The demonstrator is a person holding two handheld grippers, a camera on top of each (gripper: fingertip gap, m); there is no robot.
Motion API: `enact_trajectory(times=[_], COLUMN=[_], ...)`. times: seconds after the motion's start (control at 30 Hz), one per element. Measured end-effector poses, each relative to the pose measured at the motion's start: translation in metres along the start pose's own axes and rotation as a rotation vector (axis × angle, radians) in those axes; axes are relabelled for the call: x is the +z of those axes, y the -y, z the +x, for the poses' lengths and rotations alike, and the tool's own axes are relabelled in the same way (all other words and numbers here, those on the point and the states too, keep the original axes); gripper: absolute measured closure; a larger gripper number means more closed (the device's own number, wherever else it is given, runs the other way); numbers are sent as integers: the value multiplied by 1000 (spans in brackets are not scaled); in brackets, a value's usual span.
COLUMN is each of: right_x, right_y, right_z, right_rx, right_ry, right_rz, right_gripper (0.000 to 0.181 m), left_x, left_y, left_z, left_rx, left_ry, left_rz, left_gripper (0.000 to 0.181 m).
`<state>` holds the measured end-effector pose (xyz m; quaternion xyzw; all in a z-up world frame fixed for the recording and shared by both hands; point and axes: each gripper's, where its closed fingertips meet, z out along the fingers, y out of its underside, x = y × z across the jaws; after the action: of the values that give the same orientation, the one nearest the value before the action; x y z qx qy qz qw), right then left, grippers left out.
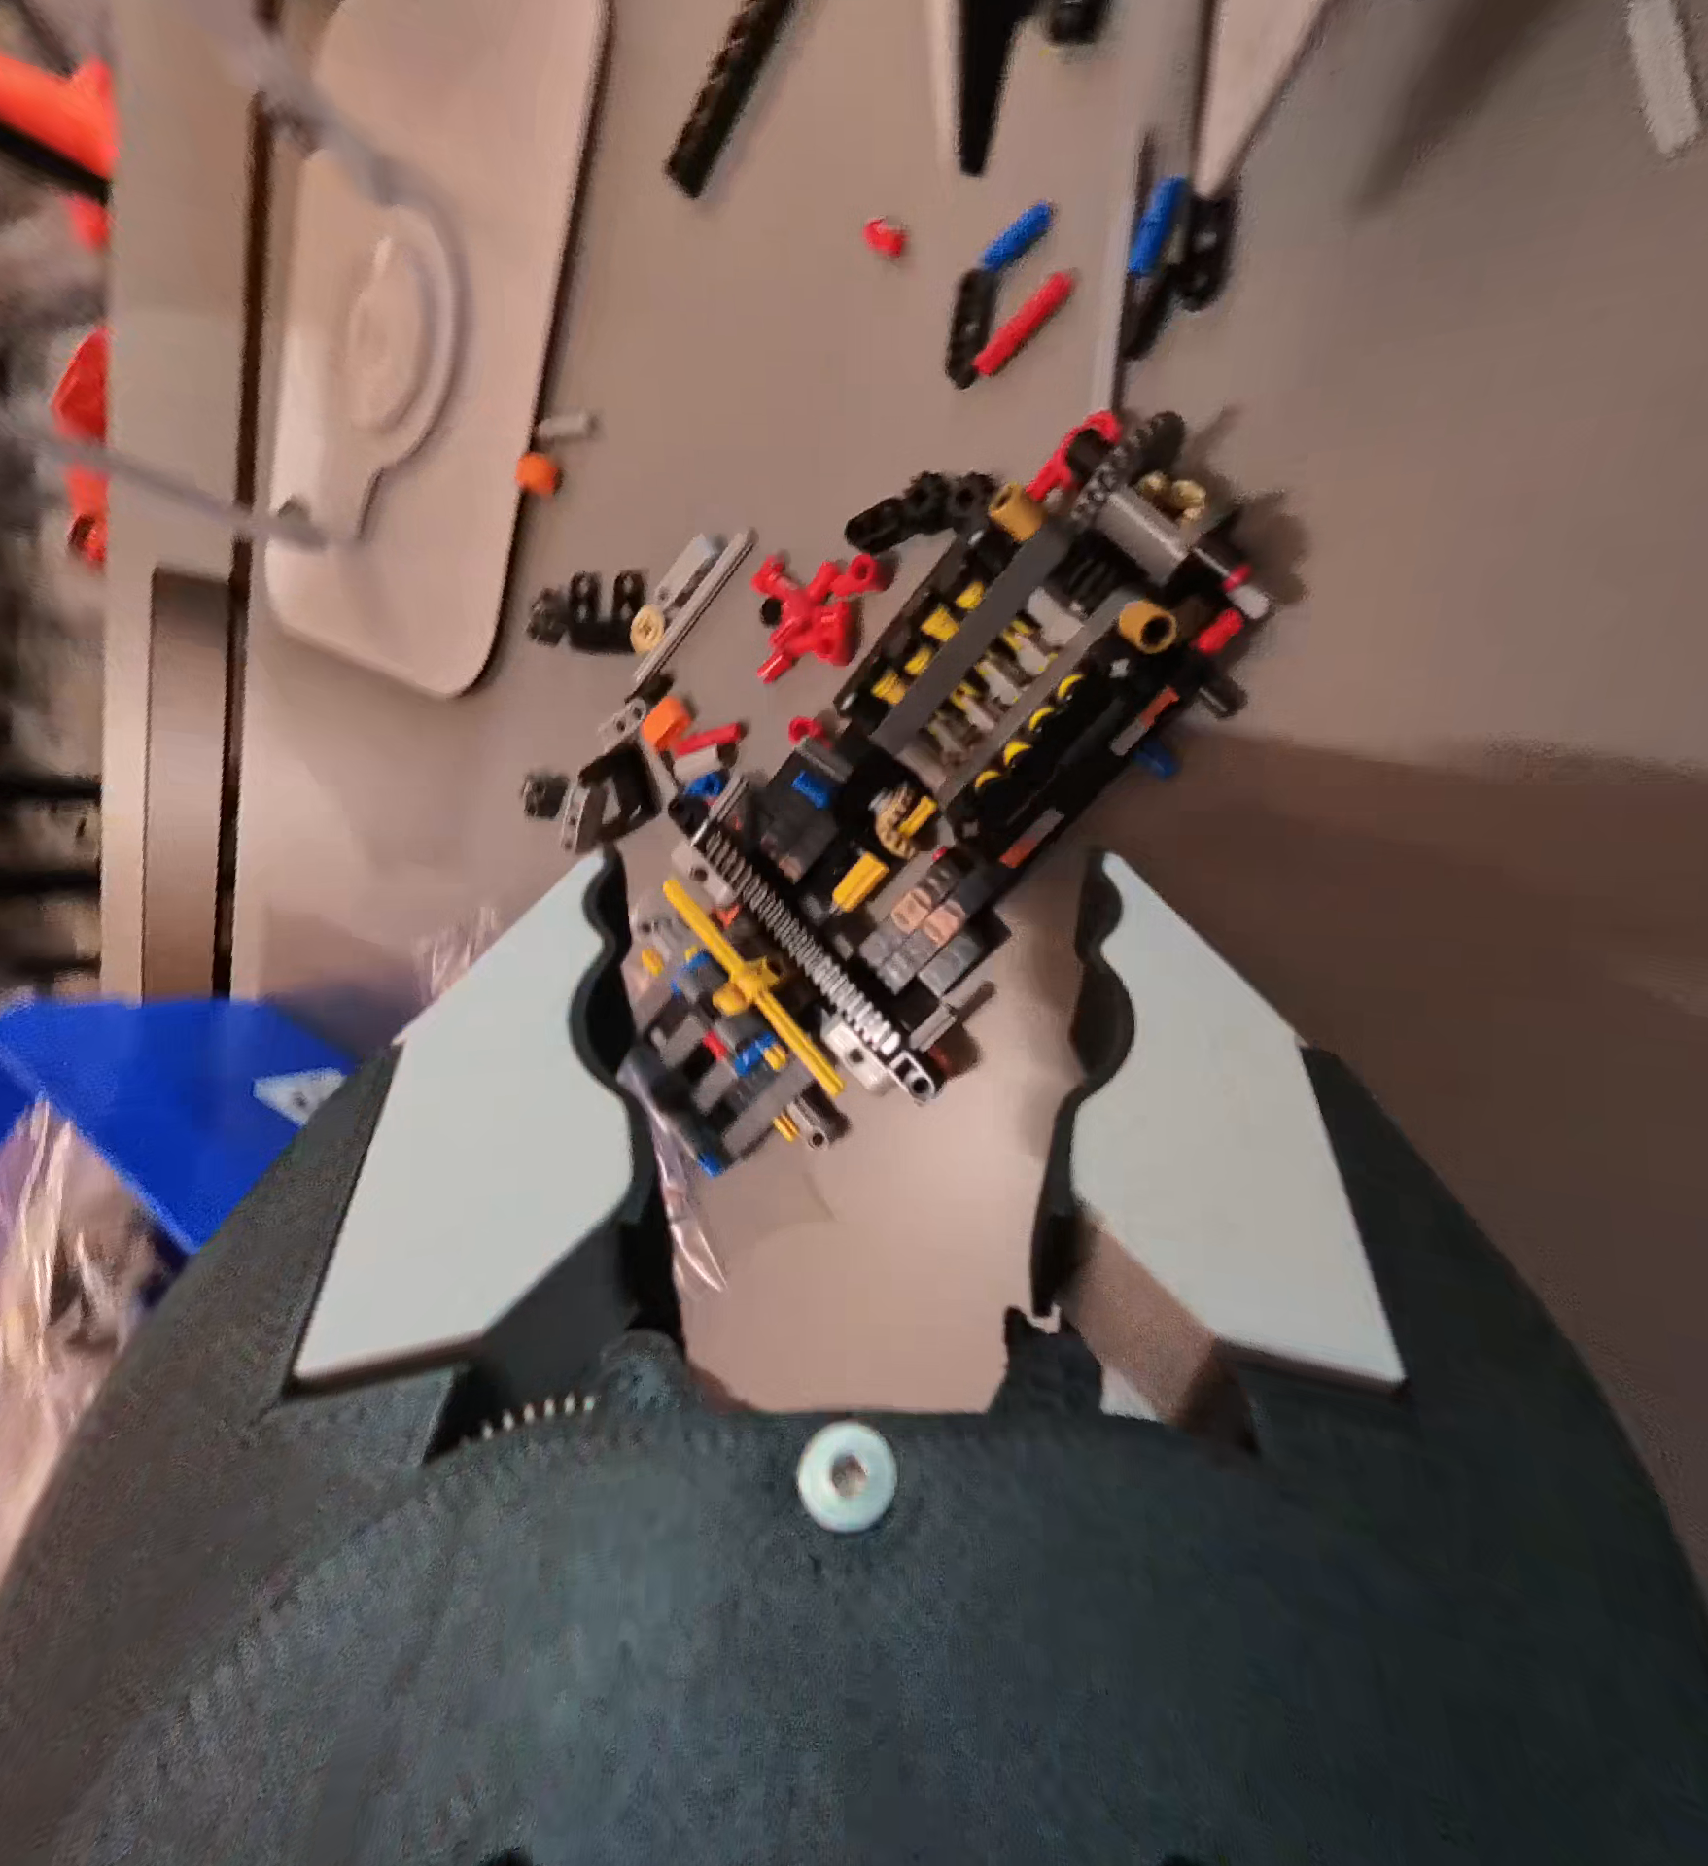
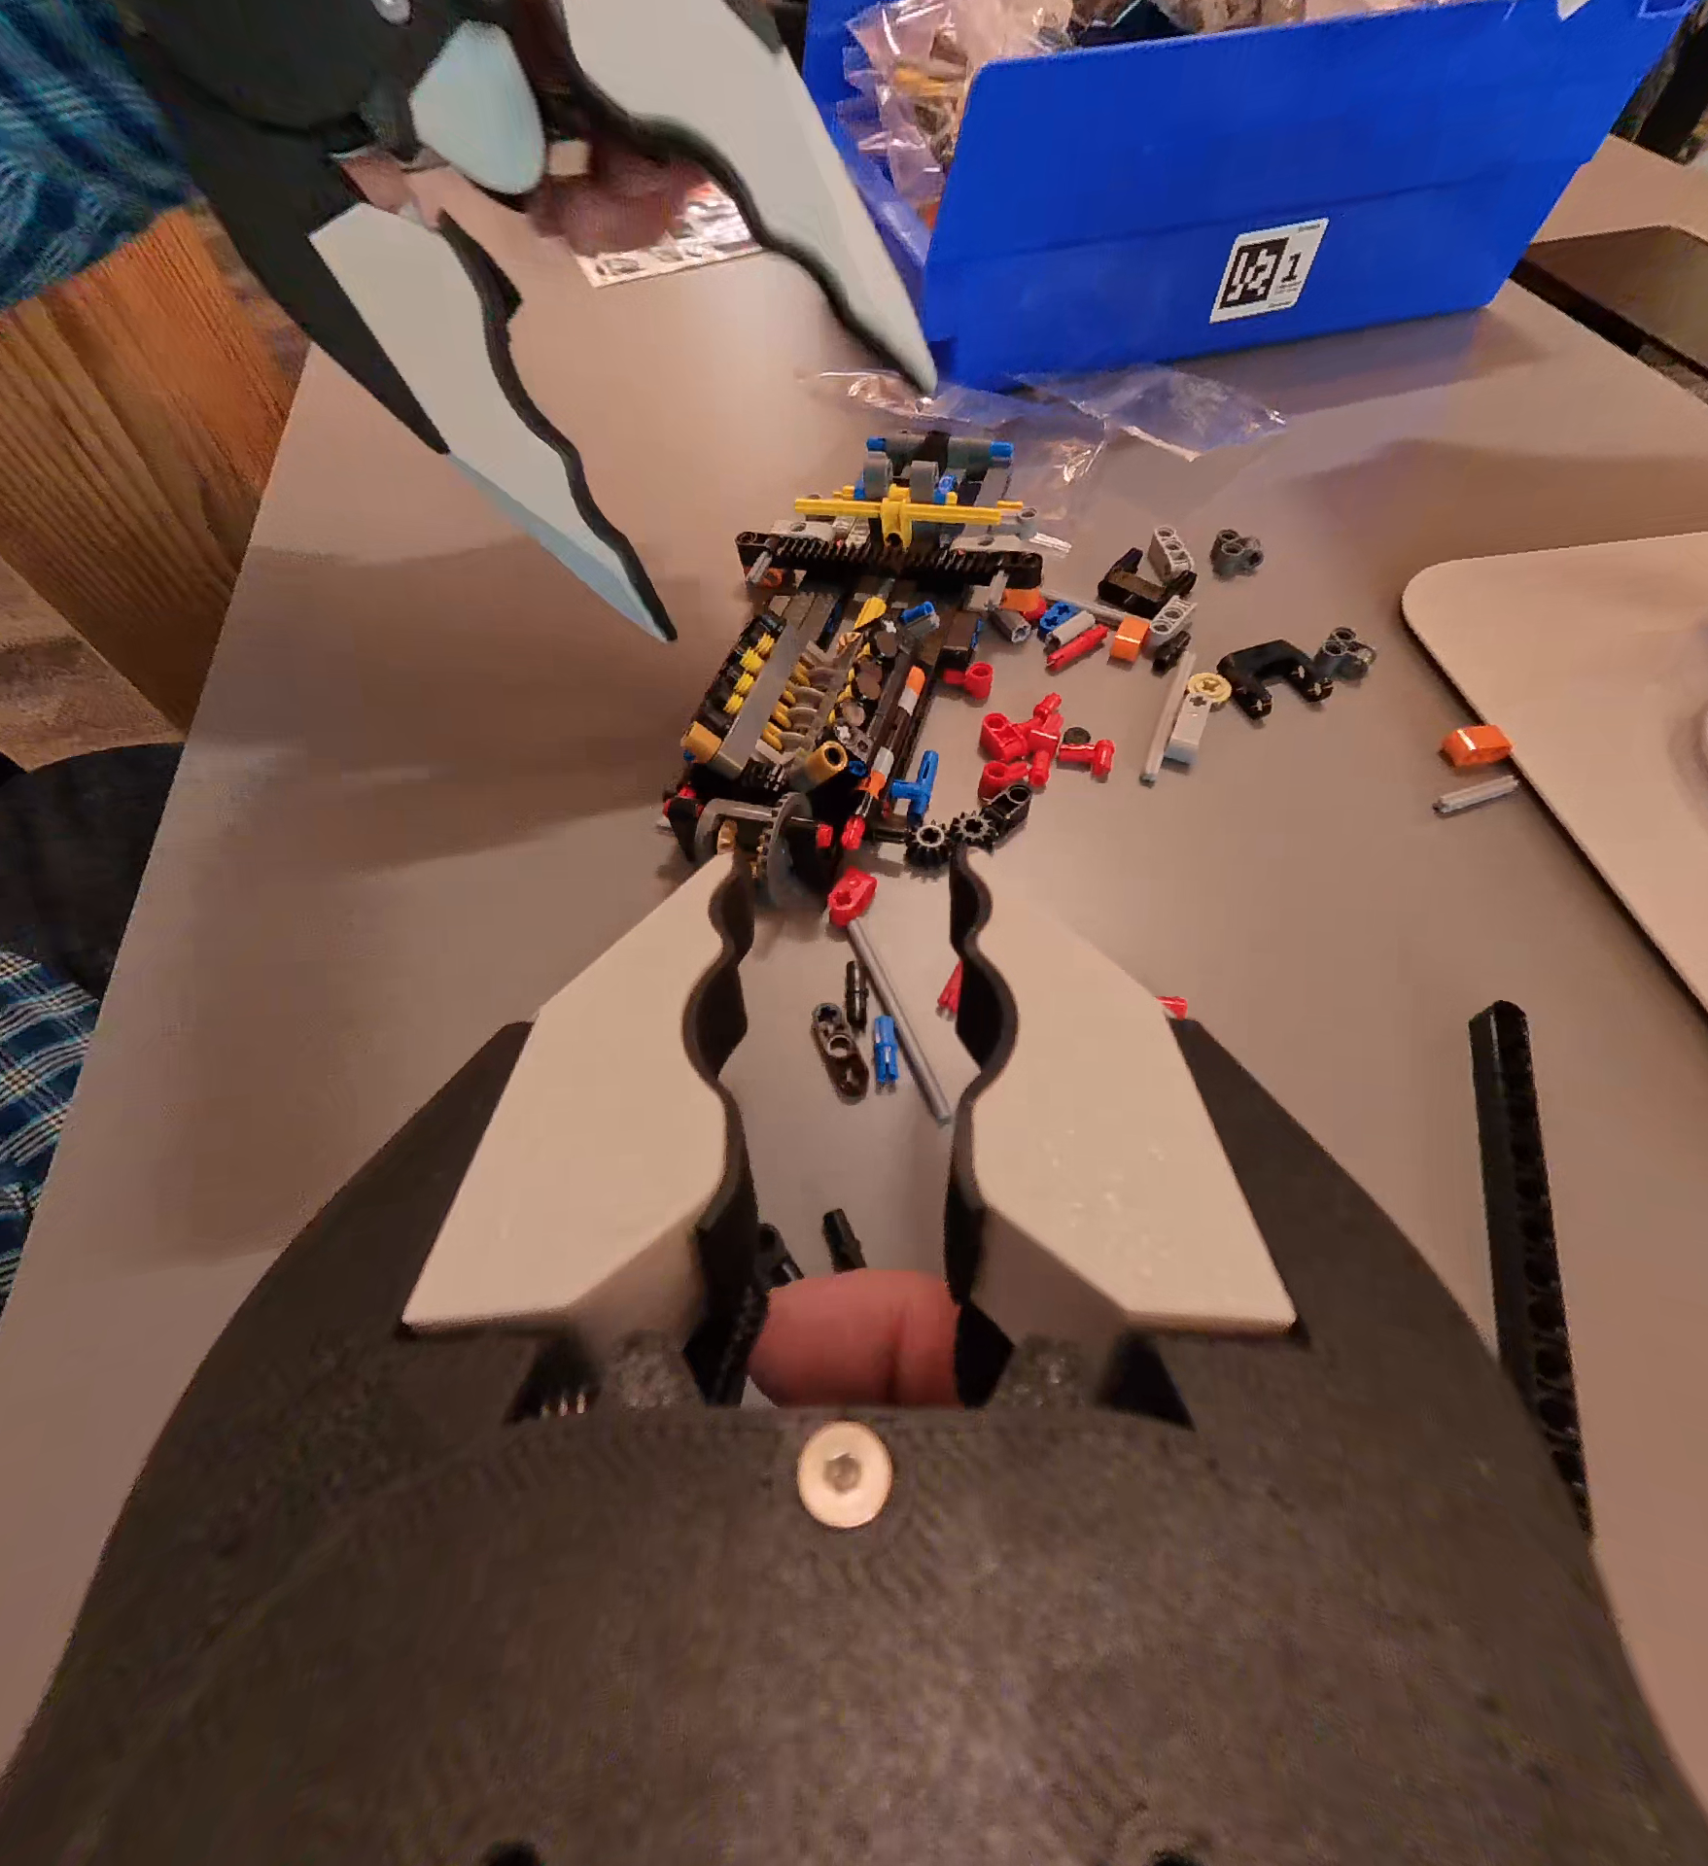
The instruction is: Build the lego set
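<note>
The partly built lego model [image 2: 829, 697], black and grey with yellow and blue parts, lies on the grey table [image 2: 425, 909]. My right gripper [image 2: 844, 870] is open and empty, with its tips just short of the model's near, geared end. My left gripper [image 2: 799, 505] is open and empty and hangs above the model's far left side. In the left wrist view the model [image 1: 940, 767] lies between and beyond the tips of the left gripper [image 1: 860, 873]. Loose parts lie around it: a red cluster [image 2: 1026, 742], a grey axle [image 2: 895, 1020] and a blue pin [image 2: 885, 1050].
A blue bin [image 2: 1233, 202] of bagged parts stands at the far side, with an empty clear bag [image 2: 1082, 404] in front of it. A tan mat [image 2: 1587, 727] lies at the right. A long black beam [image 2: 1526, 1212] lies near right. An orange piece [image 2: 1476, 745] sits by the mat. About 11 centimeters separates my left fingertips from my right. The left gripper is farther from the grey axle [image 2: 895, 1020], some 12 centimeters, than the right, some 5 centimeters. Seen from the left wrist view [image 1: 1122, 274] as well. My right gripper's tips are some 5 centimeters from the blue pin [image 2: 885, 1050]. Seen from the left wrist view [image 1: 1152, 225] as well.
</note>
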<state>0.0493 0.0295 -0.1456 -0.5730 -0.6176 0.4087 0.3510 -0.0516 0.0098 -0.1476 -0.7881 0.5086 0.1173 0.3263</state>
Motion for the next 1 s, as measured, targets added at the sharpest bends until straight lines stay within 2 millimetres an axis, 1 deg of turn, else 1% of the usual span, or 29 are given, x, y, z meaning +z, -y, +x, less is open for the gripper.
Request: enact_trajectory(times=[0.07, 0.13, 0.2, 0.27, 0.4, 0.5, 0.6, 0.8, 0.87, 0.93, 1.0], right_x=[-2, -4, -5, -6, -7, -9, -9, -10, -11, -11, -12], right_y=[2, 3, 3, 4, 5, 7, 8, 9, 10, 11, 11], right_z=[1, 3, 3, 3, 5, 6, 6, 6, 6, 6, 6], right_rx=[-4, -4, -8, -6, 8, 21, 26, 31, 34, 37, 38], right_ry=[5, 9, 15, 18, 23, 32, 40, 50, 52, 55, 56], right_rz=[20, 28, 30, 37, 49, 64, 72, 82, 89, 92, 94], right_gripper=[144, 144, 144, 144, 144, 144, 144, 143, 143, 143, 143], left_x=[8, 16, 21, 28, 36, 38, 38, 42, 41, 43, 41], left_y=[0, -7, -5, -9, -7, -5, -4, -9, -12, -11, -13], left_z=[6, 11, 17, 15, 18, 22, 28, 30, 31, 28, 28], left_rx=[103, 221, 272, 341, 378, 399, 414, 455, 456, 486, 488], left_ry=[-106, -187, -270, -298, -393, -452, -524, -645, -701, -708, -730], left_rz=[-7, -45, -35, -57, -29, -15, 0, -83, -125, -131, -155], left_gripper=[98, 102, 103, 102, 102, 103, 107, 107, 112, 122, 122])
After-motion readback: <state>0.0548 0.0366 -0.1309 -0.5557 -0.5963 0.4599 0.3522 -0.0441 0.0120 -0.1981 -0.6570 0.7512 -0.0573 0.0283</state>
